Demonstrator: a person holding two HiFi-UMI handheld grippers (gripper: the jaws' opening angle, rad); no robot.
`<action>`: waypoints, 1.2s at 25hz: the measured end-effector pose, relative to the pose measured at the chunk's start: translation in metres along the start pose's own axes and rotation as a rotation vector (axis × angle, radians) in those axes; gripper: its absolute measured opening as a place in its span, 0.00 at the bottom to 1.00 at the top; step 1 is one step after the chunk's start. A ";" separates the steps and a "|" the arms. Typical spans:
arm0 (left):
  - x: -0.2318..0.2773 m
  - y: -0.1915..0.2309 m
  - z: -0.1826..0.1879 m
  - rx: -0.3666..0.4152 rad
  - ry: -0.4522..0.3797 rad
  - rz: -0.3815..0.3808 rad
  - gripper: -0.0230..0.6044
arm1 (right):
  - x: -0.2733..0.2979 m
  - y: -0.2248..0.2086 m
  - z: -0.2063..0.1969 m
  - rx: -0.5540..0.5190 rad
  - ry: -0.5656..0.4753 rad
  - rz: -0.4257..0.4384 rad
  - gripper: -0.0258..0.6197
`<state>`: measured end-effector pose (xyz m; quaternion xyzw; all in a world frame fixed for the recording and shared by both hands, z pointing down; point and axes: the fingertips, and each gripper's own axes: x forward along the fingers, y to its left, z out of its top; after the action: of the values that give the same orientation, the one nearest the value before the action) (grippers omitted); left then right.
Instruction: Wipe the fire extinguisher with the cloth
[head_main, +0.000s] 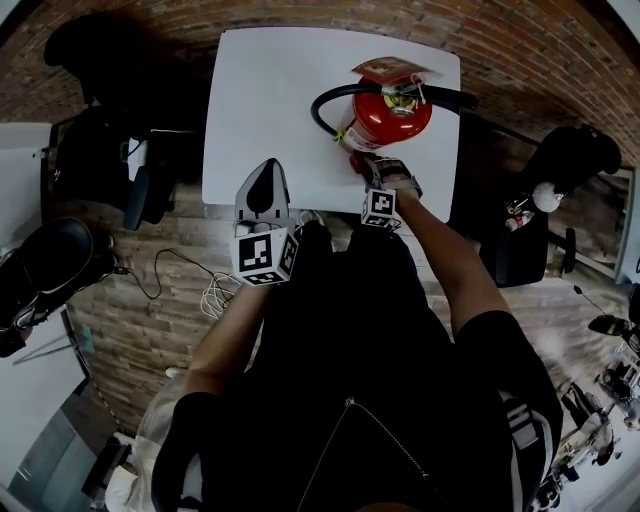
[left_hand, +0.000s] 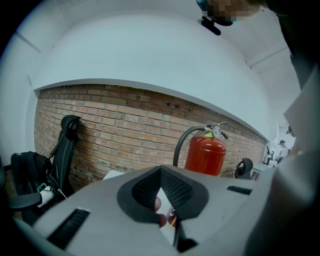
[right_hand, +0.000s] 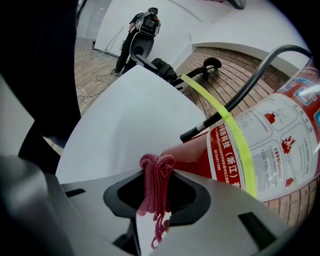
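Your right gripper (right_hand: 157, 175) pinches the pink cloth (right_hand: 156, 182) by a thin fold, right beside the extinguisher's (right_hand: 260, 145) lower body. Rub hard and the cloth could slip out, or the upright red cylinder could tip. It stands far-right on the table (head_main: 260, 90). Left gripper (head_main: 262, 190) is pressed together, empty.

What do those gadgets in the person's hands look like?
They are two matching hand-held tools. The left gripper and right gripper each have a pale grey plastic shell that tapers to two jaws lined with black ribbed pads. Each carries a white cube printed with black square markers. The person wears a black short-sleeved top.
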<state>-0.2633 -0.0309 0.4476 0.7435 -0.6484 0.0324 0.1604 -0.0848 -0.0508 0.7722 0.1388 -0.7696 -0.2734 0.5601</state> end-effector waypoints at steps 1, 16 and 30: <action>0.001 -0.001 0.000 0.001 -0.001 -0.004 0.05 | -0.002 -0.001 0.000 -0.001 -0.001 -0.002 0.23; 0.007 -0.014 0.006 -0.004 -0.019 -0.045 0.05 | -0.033 -0.023 0.008 0.020 0.005 -0.056 0.23; 0.011 -0.020 0.011 -0.010 -0.035 -0.073 0.05 | -0.071 -0.049 0.020 0.054 -0.007 -0.058 0.23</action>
<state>-0.2438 -0.0422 0.4358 0.7663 -0.6237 0.0105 0.1538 -0.0841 -0.0483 0.6838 0.1751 -0.7744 -0.2691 0.5452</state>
